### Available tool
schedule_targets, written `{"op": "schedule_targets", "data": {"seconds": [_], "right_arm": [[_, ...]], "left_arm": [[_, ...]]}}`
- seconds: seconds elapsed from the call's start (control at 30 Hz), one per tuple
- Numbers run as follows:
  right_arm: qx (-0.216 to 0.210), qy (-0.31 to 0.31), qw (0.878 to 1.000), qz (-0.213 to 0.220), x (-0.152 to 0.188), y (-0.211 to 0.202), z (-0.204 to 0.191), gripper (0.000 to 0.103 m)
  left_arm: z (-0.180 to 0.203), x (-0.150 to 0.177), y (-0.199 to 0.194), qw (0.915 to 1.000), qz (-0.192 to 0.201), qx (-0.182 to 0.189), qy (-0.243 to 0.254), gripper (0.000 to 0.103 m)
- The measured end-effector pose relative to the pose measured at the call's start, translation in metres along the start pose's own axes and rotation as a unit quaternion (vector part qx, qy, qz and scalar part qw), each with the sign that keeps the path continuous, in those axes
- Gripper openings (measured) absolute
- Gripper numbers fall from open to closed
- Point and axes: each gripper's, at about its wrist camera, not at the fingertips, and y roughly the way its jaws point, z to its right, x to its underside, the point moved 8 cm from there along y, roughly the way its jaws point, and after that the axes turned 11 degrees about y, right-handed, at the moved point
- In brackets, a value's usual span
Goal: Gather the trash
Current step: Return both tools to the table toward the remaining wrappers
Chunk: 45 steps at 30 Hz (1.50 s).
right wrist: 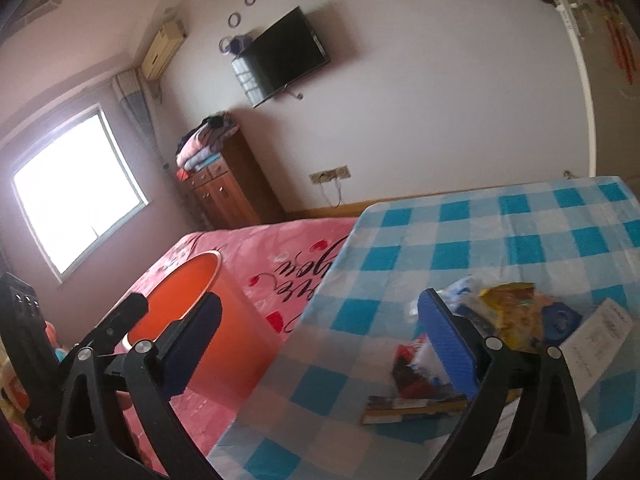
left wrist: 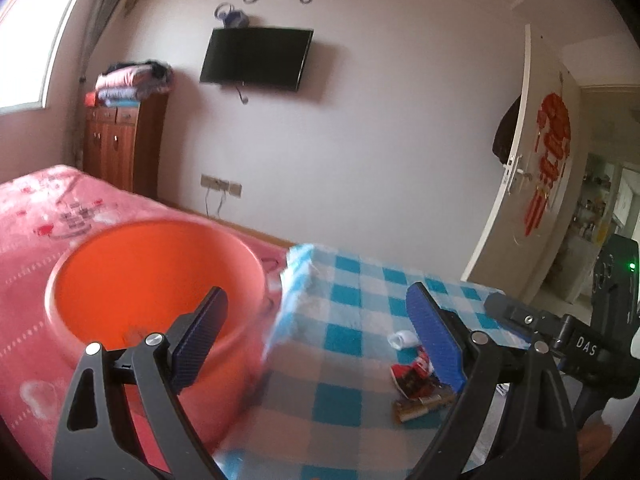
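Only the right view shows the yellow packet (right wrist: 507, 312) on the checked cloth (right wrist: 480, 240), and both the right claw (right wrist: 320, 344) and the left claw (left wrist: 318, 340) gape wide, holding nothing

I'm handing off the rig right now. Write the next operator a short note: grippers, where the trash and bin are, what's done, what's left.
Left gripper: open, nothing held.
Right gripper: open, nothing held.
Orange bucket stands on the pink bed cover, beside the checked table.
On the table: red wrapper, flat brown packet, small white scrap, plus a yellow wrapper pile at the right.
Done: cannot tell; the bucket's bottom is blurred.
Left: pick up all the table trash and drop it in the bucket.
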Motion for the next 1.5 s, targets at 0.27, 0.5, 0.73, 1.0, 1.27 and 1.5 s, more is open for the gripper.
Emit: {"op": "schedule_targets", "data": {"seconds": [0.27, 0.5, 0.73, 1.0, 1.27, 1.5], "right_arm": [[0.011, 0.011, 0.999, 0.040, -0.004, -0.023, 0.037, 0.098], [0.023, 0.001, 0.998, 0.051, -0.002, -0.034, 0.056, 0.098], [0.023, 0.015, 0.998, 0.047, 0.002, -0.038, 0.076, 0.098], [0.033, 0.020, 0.998, 0.059, -0.001, -0.050, 0.101, 0.098], [0.043, 0.040, 0.996, 0.060, -0.005, -0.058, 0.132, 0.098], [0.062, 0.066, 0.994, 0.064, -0.012, -0.065, 0.164, 0.098]], "left_arm": [[0.030, 0.019, 0.007, 0.9994, -0.023, 0.018, 0.018, 0.091], [0.063, 0.032, 0.015, 0.9974, -0.040, 0.031, 0.050, 0.091], [0.089, 0.046, 0.026, 0.9948, -0.061, 0.041, 0.070, 0.091], [0.118, 0.058, 0.036, 0.9915, -0.078, 0.050, 0.091, 0.091], [0.145, 0.070, 0.048, 0.9864, -0.101, 0.062, 0.114, 0.091], [0.166, 0.080, 0.057, 0.9818, -0.120, 0.066, 0.131, 0.091]]}}
